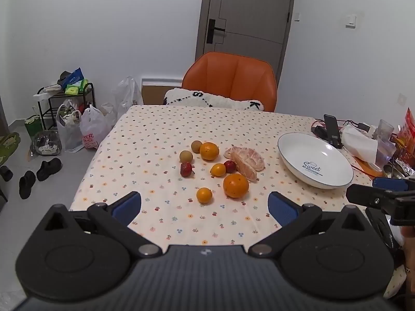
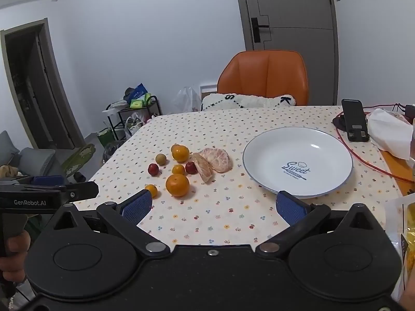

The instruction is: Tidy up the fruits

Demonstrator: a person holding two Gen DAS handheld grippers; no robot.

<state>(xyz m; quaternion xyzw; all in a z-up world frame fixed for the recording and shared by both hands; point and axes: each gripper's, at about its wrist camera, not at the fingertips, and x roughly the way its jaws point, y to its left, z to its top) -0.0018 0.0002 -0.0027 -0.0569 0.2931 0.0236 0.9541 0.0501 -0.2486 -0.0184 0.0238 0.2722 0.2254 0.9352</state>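
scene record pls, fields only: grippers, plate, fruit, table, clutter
left gripper: open, empty, held above the table's near edge
right gripper: open, empty, near the plate's front rim
plate: white, "Sweet" print, empty, right of the fruit
fruit: all loose on the cloth; two large oranges, two small orange fruits, two red, two tan-green, peeled citrus segments
table: floral cloth
clutter: phone on stand, tissue, red cable

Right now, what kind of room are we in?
Probably a dining spot in someone's home: a table with a flowery cloth, an orange chair pulled up, and shoes on the floor.
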